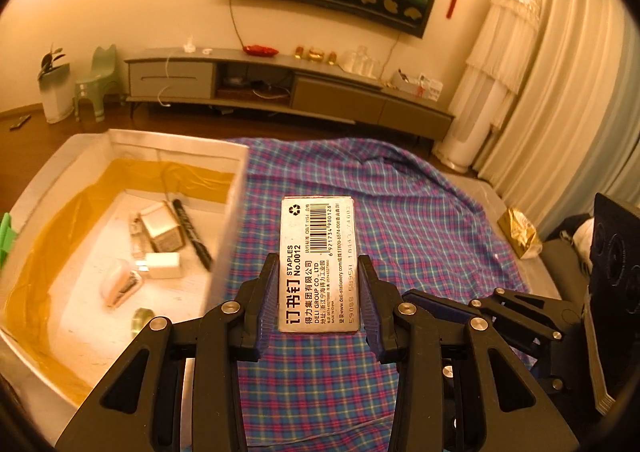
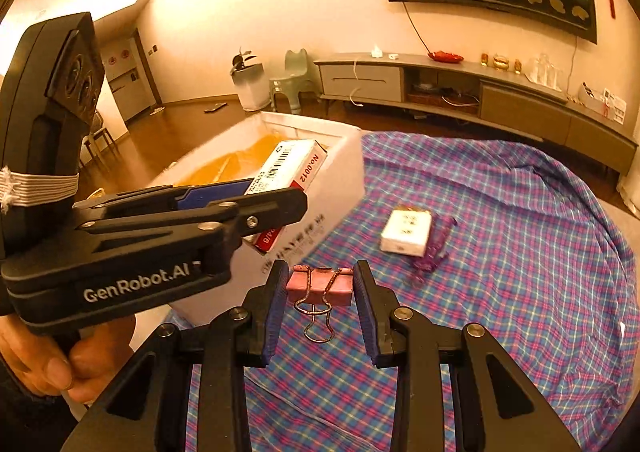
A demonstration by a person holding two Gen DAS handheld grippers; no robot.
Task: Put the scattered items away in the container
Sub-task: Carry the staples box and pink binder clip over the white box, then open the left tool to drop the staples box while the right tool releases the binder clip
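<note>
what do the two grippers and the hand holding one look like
Both grippers are black plastic linkages with silver pivot bolts and blue ribbed finger pads. The left gripper reads "GenRobot.AI" in white on its body, with a white elastic band around its black camera housing. A bare hand grips its handle; no cables show.

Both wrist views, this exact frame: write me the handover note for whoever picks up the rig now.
Left tool: shut on the staple box, carried beside the white container, not yet over it.
Right tool: fingers around the pink binder clip on the plaid cloth; whether they grip it is unclear.
Done: a marker, a charger plug and a few other small items lie in the container.
Left: drop the staple box in, bring the clip, then the small white box and the purple item beside it.
</note>
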